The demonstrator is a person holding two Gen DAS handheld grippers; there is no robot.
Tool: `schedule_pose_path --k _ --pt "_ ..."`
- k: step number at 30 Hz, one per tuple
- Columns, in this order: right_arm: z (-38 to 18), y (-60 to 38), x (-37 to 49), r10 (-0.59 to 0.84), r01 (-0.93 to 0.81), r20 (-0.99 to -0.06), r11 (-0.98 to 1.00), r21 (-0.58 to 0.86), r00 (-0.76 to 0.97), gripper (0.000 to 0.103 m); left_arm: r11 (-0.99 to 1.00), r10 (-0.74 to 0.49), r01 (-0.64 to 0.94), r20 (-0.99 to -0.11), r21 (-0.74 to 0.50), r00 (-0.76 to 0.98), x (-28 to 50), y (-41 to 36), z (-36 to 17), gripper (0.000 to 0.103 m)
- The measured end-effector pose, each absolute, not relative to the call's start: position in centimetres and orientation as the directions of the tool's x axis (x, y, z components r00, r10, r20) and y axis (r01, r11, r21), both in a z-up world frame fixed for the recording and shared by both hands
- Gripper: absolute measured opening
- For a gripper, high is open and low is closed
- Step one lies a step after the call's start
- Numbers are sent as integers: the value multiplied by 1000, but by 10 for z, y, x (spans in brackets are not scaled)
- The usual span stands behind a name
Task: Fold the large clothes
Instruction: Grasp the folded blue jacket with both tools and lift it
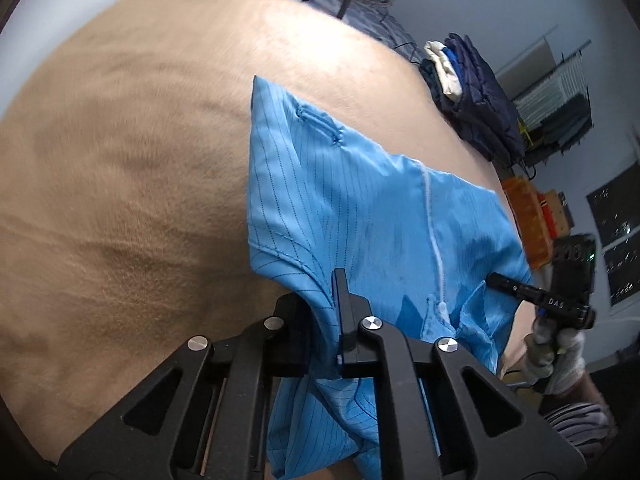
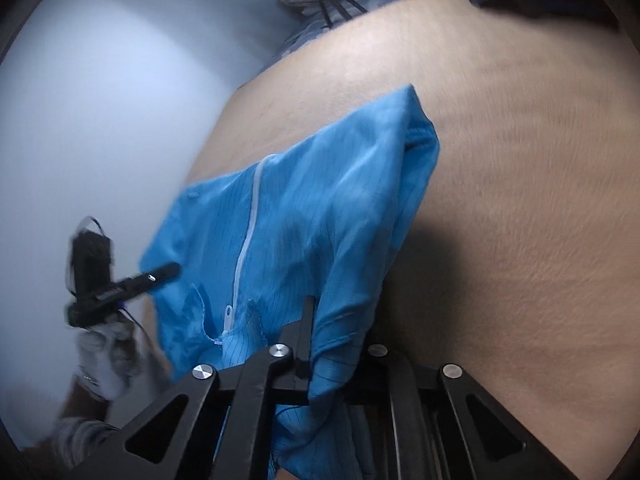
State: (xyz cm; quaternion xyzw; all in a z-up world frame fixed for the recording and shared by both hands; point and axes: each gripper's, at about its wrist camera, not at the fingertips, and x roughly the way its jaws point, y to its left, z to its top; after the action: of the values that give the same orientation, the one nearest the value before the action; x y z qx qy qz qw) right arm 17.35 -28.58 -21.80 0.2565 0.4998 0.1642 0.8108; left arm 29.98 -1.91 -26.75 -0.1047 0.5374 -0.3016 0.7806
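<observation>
Garment (image 1: 360, 208) hem behind tongs (image 1: 334, 320)

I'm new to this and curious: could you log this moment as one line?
left gripper: shut on blue garment | right gripper: shut on blue garment | garment: zipper up, partly on tan table

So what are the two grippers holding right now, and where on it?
Both are shut on the blue zip-front garment: the left gripper and the right gripper each pinch bunched fabric at its near, collar end.
</observation>
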Motion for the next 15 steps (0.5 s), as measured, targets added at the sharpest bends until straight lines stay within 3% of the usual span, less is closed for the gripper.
schedule_pose_path --k 6,15 --pt "-179 -259 172 405 -78 -794 906 417 454 3 801 -548 451 -785 -394 289 280 -39 -240 5" --pt "-128 -246 171 301 -122 -811 953 278 502 2 761 -582 531 -753 -372 307 272 -66 -209 4"
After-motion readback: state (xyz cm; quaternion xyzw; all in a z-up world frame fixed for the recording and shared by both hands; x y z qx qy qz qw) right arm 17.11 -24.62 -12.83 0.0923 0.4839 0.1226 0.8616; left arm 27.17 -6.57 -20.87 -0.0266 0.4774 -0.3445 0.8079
